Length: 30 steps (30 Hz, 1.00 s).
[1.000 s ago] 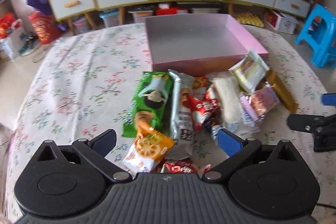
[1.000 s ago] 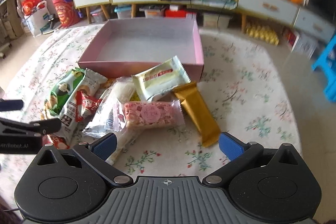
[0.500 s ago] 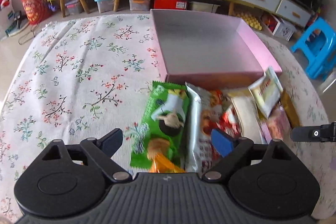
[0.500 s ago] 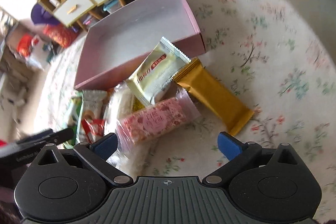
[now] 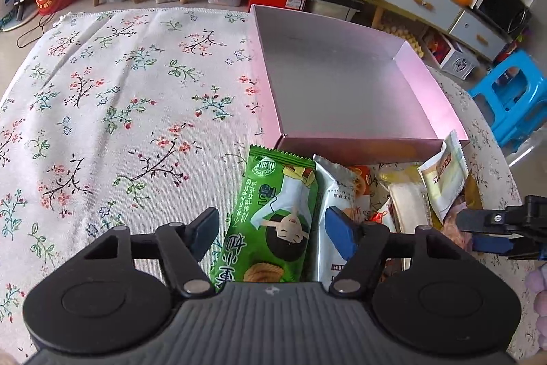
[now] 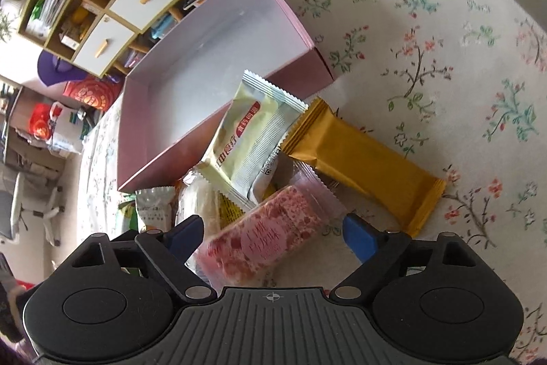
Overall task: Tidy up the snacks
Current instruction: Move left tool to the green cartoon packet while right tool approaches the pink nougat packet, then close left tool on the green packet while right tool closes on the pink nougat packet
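Floral tablecloth (image 5: 119,98) bare left of pink box (image 5: 342,84); both claws (image 5: 271,230) (image 6: 273,233) spread over snacks.

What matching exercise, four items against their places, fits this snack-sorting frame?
Items:
1. green biscuit packet
2. pink speckled candy packet
3. gold foil bar wrapper
4. pink cardboard box

Places:
A. between the open fingers of the right gripper
B. holds no snacks, behind the pile
C. between the open fingers of the left gripper
D. flat on the floral tablecloth, at the pile's right edge

Pairs: 1-C, 2-A, 3-D, 4-B
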### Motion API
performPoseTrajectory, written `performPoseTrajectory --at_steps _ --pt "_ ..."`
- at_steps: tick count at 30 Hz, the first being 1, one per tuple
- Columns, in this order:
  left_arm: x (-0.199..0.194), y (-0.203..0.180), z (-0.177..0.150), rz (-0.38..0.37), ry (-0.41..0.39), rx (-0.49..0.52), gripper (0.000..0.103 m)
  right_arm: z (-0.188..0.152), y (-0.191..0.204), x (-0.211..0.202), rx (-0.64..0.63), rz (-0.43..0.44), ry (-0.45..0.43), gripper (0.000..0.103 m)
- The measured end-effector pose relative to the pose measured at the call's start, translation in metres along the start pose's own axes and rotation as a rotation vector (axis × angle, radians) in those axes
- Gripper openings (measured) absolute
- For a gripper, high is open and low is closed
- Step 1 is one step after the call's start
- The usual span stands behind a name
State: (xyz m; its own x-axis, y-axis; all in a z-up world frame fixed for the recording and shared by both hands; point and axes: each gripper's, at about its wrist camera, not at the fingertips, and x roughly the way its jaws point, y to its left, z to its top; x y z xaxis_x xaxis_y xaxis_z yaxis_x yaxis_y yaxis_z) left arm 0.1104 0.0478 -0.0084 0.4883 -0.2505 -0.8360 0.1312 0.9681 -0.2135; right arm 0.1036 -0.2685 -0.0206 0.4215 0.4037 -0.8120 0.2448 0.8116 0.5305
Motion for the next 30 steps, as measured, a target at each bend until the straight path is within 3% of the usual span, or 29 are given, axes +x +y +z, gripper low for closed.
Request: performPoseTrajectory --at_steps 4,9,12,17,20,23,30 --pt "-0.001 0.005 0.002 0.011 -0.002 -0.006 0.063 0.001 -0.002 0.005 0.021 -0.012 0.0 0.079" --pt "0.0 0.007 0.001 0.004 0.015 0.011 0.063 -0.001 -0.003 0.003 0.018 -0.037 -0.017 0.052" --pt "0.001 0.007 0.0 0.008 0.032 0.034 0.063 -0.001 -0.006 0.002 0.024 -0.037 -0.022 0.046" --pt "0.008 0.005 -0.005 0.031 0.08 0.073 0.061 -0.003 -0.003 0.0 -0.002 -0.046 -0.03 0.044" --pt "0.012 0.005 -0.008 0.031 0.087 0.077 0.051 -0.003 -0.001 -0.002 -0.011 -0.046 -0.033 0.043" --pt "0.01 0.001 -0.01 0.039 0.074 0.095 0.044 -0.003 0.0 -0.003 -0.013 -0.041 -0.036 0.043" --pt "-0.004 0.001 -0.006 0.025 0.031 0.091 0.042 -0.002 0.001 -0.011 -0.023 -0.017 -0.048 0.04"
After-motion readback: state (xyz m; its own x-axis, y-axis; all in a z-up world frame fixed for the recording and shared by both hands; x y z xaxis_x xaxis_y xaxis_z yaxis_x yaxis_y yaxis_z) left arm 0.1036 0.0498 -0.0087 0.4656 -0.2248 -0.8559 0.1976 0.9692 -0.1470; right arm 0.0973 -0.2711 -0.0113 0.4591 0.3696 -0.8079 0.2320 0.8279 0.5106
